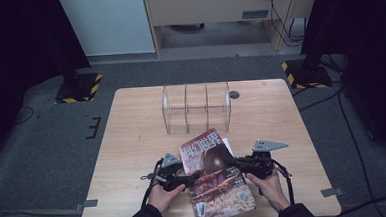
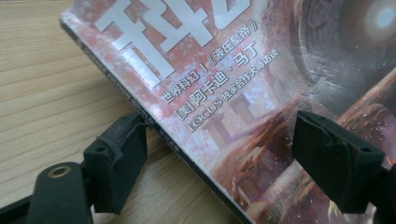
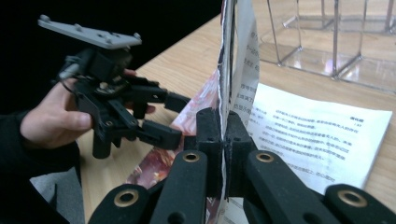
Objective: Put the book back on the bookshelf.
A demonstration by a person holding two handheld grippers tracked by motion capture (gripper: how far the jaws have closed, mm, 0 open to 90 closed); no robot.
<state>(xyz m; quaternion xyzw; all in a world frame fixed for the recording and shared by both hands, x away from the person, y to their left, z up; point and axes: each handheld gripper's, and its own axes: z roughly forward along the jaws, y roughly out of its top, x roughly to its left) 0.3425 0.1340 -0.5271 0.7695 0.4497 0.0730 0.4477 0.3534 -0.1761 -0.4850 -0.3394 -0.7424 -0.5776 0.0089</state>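
A magazine (image 1: 216, 185) with a red cover and white lettering lies at the front middle of the wooden table (image 1: 132, 131). My right gripper (image 1: 231, 161) is shut on the right edge of its cover (image 3: 226, 70), which stands lifted and edge-on in the right gripper view, with a white printed page (image 3: 317, 140) bared beneath. My left gripper (image 1: 190, 177) is open at the magazine's left edge. In the left gripper view one pad (image 2: 121, 158) sits by the spine and the other hangs over the cover (image 2: 224, 93). The left gripper (image 3: 161, 116) shows open from the right side too.
A clear acrylic rack (image 1: 196, 108) with three compartments stands at the back middle of the table, close behind the magazine. A small grey disc (image 1: 234, 94) lies beside it. Two stands with yellow-black striped bases (image 1: 79, 87) sit on the floor beyond the table's far corners.
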